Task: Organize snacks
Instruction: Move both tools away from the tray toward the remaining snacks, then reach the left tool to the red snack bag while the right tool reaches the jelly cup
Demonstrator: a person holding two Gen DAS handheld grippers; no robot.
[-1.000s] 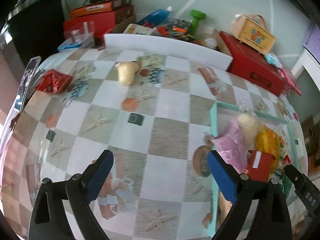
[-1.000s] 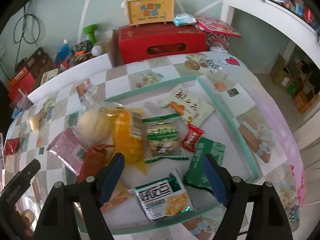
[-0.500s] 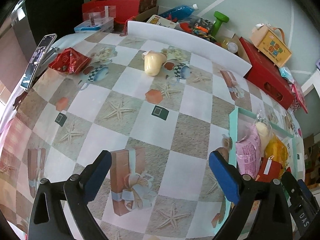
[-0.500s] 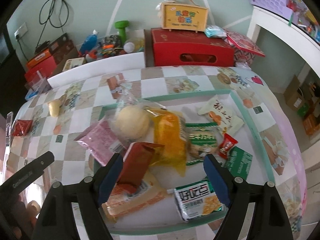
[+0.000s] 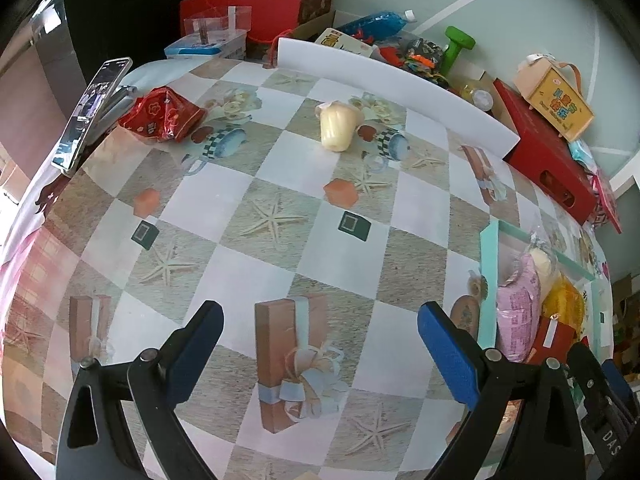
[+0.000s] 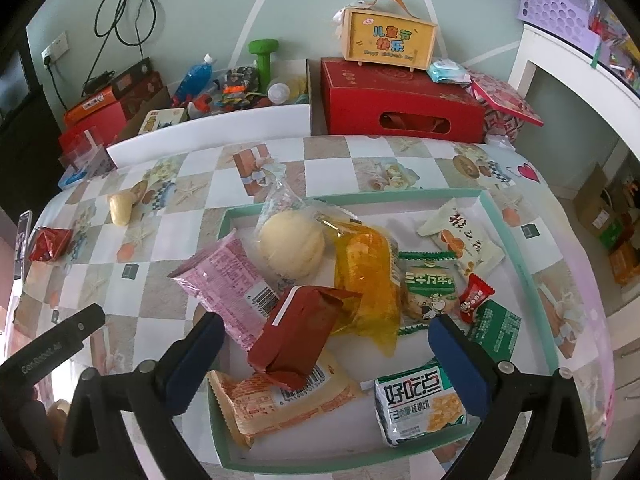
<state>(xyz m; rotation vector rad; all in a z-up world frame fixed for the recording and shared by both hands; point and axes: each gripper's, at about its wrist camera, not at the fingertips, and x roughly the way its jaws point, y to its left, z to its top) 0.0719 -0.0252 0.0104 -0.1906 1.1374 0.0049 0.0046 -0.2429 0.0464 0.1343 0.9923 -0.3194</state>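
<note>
Operator: Snacks status: where are they, taking the teal tray (image 6: pixel 516 236) as reference?

Technician: Most lie inside the tray. Counted there: one pink packet (image 6: pixel 228 284), one round bun in clear wrap (image 6: pixel 292 246), one yellow packet (image 6: pixel 366 280), one dark red packet (image 6: pixel 298 330), one orange packet (image 6: pixel 276 396), one green-and-white biscuit packet (image 6: pixel 430 286), one white packet (image 6: pixel 462 242), one small red candy (image 6: pixel 474 298), one dark green packet (image 6: pixel 496 326) and one cracker packet (image 6: pixel 420 408). Ten in total.

Operator: Outside the tray?

Technician: Two. One cream jelly cup (image 5: pixel 338 128) lies on its side well to the left of the tray, and one red foil packet (image 5: pixel 162 114) lies farther left still, near a phone (image 5: pixel 92 112) at the table edge.

Operator: Why is the dark red packet tilted?

Technician: It rests across the pink, yellow and orange packets, so it is propped up, not flat. The pink packet overhangs the tray's left rim for the same reason: the pile is crowded on that side.

Operator: Tongs state?

Technician: Left gripper (image 5: pixel 320 344): jaws spread wide, nothing between them, held over bare tablecloth left of the tray and aimed toward the two stray items. Right gripper (image 6: pixel 324 350): jaws also spread wide, hovering above the tray's near end with the dark red packet between the fingers but not clamped.

Operator: Assessment?

Technician: Probably the left tool is positioned to fetch a stray, and the jelly cup is the nearer.
</note>
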